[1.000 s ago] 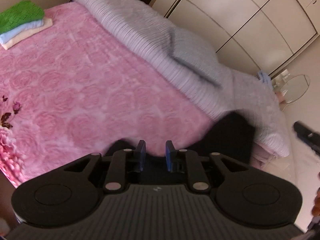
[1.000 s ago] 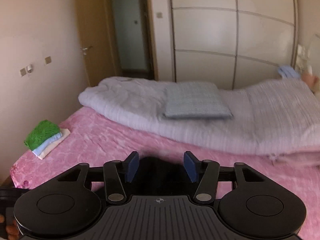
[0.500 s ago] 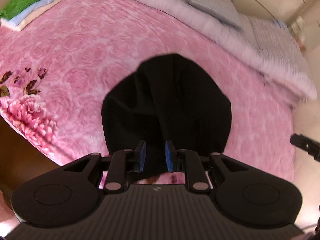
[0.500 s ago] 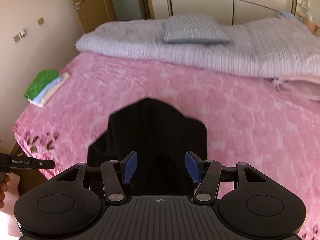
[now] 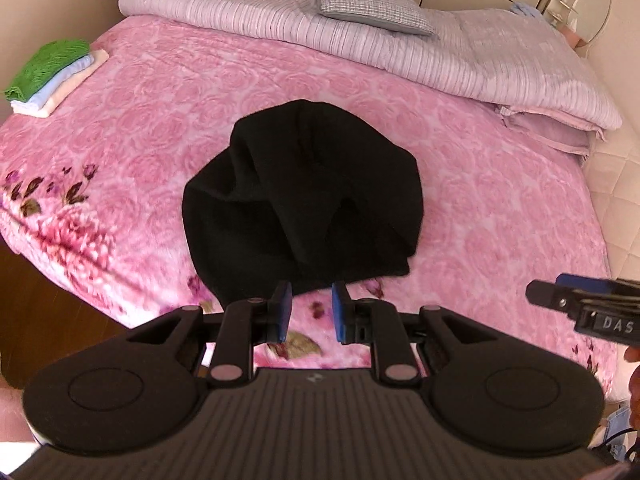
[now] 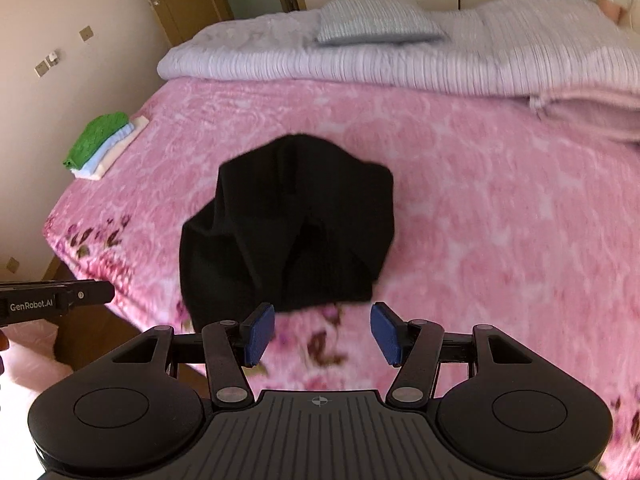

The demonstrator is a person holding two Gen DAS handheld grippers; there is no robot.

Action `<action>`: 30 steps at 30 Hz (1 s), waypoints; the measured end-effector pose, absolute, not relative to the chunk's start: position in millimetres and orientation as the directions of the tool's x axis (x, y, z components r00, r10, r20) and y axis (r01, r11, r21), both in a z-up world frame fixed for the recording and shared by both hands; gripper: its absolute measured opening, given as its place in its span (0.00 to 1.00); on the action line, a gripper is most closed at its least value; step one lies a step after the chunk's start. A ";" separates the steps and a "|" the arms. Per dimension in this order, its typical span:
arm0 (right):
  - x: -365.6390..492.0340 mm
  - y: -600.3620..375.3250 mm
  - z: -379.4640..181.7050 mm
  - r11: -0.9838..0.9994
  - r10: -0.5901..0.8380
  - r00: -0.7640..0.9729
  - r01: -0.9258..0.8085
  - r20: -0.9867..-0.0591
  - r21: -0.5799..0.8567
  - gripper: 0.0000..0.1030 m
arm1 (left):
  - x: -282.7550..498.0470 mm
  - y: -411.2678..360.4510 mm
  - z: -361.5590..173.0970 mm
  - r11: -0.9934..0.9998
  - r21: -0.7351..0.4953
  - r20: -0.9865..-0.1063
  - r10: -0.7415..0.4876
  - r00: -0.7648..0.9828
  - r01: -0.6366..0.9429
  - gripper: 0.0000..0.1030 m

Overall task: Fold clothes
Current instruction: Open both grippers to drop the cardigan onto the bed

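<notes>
A black garment point(image 5: 300, 192) lies in a crumpled heap on the pink flowered blanket point(image 5: 480, 208), near the bed's front edge. My left gripper point(image 5: 308, 304) hovers just short of the heap's near hem; its jaws are a little apart and opening, with nothing between them. In the right wrist view the same garment point(image 6: 288, 232) sits just beyond my right gripper point(image 6: 322, 330), which is open wide and empty. Each gripper shows at the edge of the other's view: the right gripper point(image 5: 584, 308), the left gripper point(image 6: 56, 300).
A stack of folded clothes point(image 5: 52, 72), green on top, rests at the bed's far left corner. A lilac quilt point(image 5: 440, 56) with a grey pillow point(image 5: 372, 4) runs along the far side. The bed's front edge point(image 5: 60, 264) drops to a wooden floor at left.
Both views have tipped down from the room onto the bed. The black garment, close against the fingers before, now lies in a heap just beyond both grippers.
</notes>
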State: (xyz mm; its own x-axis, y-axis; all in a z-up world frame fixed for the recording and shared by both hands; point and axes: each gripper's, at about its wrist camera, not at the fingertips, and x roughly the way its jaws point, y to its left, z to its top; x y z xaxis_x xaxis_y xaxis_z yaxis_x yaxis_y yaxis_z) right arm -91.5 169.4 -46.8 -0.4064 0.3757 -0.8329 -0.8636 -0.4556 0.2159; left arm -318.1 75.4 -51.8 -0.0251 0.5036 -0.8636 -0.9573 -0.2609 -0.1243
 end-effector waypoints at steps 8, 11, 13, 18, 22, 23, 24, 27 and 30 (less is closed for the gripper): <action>-62.8 138.2 -44.9 -0.500 0.356 -0.424 -0.840 -0.833 0.213 0.56 | -276.7 33.8 -43.8 -0.288 -0.101 -0.857 0.512 -0.064 -0.952 0.17; -60.1 132.3 -45.2 -0.513 0.358 -0.437 -0.830 -0.825 0.218 0.56 | -270.0 24.4 -39.9 -0.300 -0.093 -0.852 0.518 -0.081 -0.949 0.17; -58.9 127.9 -45.7 -0.521 0.355 -0.441 -0.825 -0.824 0.217 0.56 | -267.8 19.3 -38.2 -0.311 -0.086 -0.850 0.518 -0.093 -0.946 0.18; -62.2 118.9 -45.6 -0.553 0.351 -0.445 -0.808 -0.824 0.201 0.56 | -267.3 10.1 -36.1 -0.336 -0.076 -0.848 0.517 -0.117 -0.939 0.18; -67.9 116.1 -46.3 -0.570 0.344 -0.446 -0.798 -0.827 0.194 0.56 | -269.9 1.3 -35.4 -0.361 -0.074 -0.847 0.515 -0.132 -0.930 0.20; -69.5 115.3 -46.7 -0.575 0.342 -0.447 -0.795 -0.827 0.192 0.56 | -271.5 -1.1 -35.7 -0.369 -0.074 -0.848 0.513 -0.136 -0.927 0.20; -70.1 113.8 -47.4 -0.580 0.339 -0.448 -0.792 -0.827 0.191 0.56 | -273.2 -3.6 -36.0 -0.376 -0.074 -0.848 0.511 -0.140 -0.924 0.20; -75.9 112.2 -49.1 -0.596 0.330 -0.449 -0.781 -0.830 0.185 0.56 | -277.9 -9.6 -37.6 -0.397 -0.077 -0.852 0.503 -0.146 -0.915 0.20; -79.6 110.5 -50.6 -0.605 0.325 -0.447 -0.776 -0.834 0.180 0.56 | -280.3 -14.0 -39.8 -0.409 -0.076 -0.857 0.493 -0.150 -0.909 0.20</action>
State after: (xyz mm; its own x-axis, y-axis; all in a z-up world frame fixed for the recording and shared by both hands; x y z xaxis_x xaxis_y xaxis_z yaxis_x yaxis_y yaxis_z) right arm -79.6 110.5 -50.6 -0.4465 0.3252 -0.8336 -0.7758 -0.6049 0.1796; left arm -280.3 -14.0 -39.8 -0.1503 0.4932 -0.8568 -0.9092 -0.4092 -0.0761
